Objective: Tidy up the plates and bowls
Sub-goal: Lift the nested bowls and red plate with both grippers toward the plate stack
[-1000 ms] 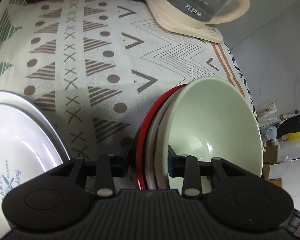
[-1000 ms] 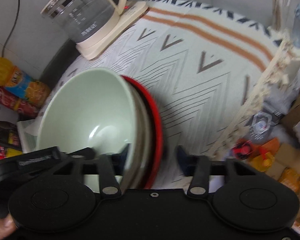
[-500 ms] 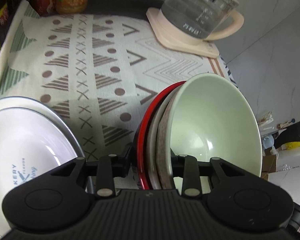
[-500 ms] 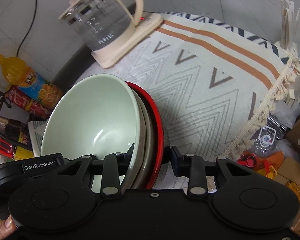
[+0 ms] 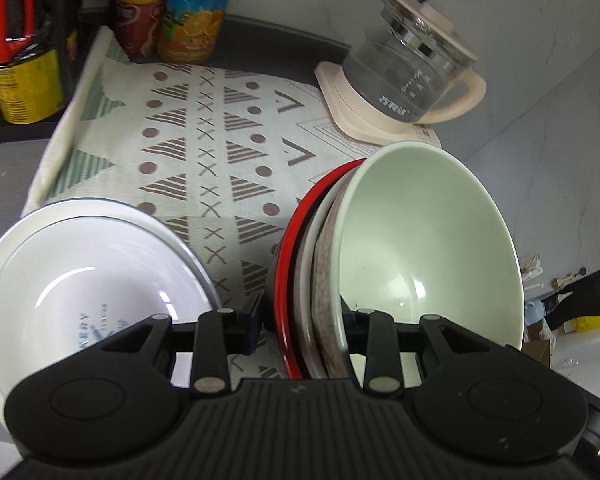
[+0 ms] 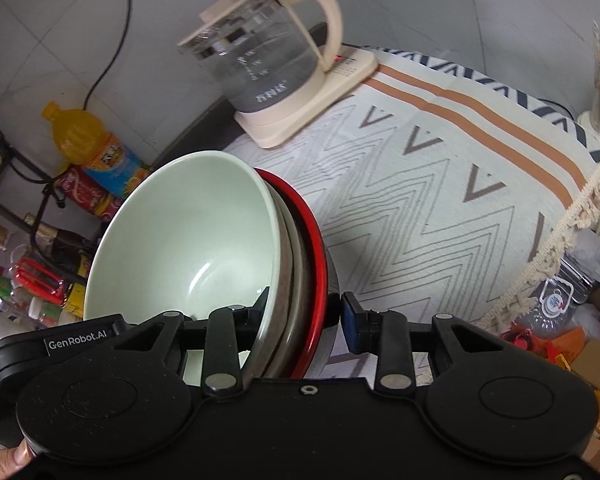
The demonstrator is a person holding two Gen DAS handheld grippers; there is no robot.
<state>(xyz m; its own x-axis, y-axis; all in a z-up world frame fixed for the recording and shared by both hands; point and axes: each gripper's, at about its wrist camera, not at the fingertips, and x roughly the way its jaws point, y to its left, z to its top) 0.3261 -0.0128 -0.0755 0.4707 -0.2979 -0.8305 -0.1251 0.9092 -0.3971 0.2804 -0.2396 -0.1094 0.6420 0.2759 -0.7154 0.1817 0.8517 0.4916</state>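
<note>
Beneath the glass kettle (image 5: 404,76) lies a patterned cloth (image 5: 220,152).

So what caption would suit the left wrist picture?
Left claw grips a stack of nested bowls beside white plates on a patterned cloth.

left claw (image 5: 300,330) clamps stacked bowls (image 5: 420,256) beside white plate (image 5: 80,280).

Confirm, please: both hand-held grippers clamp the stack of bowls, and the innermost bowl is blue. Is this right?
One detail is wrong: the innermost bowl is pale green, not blue, as both wrist views show. The rest stands: the left hand-held gripper and the right hand-held gripper clamp the stack.
</note>
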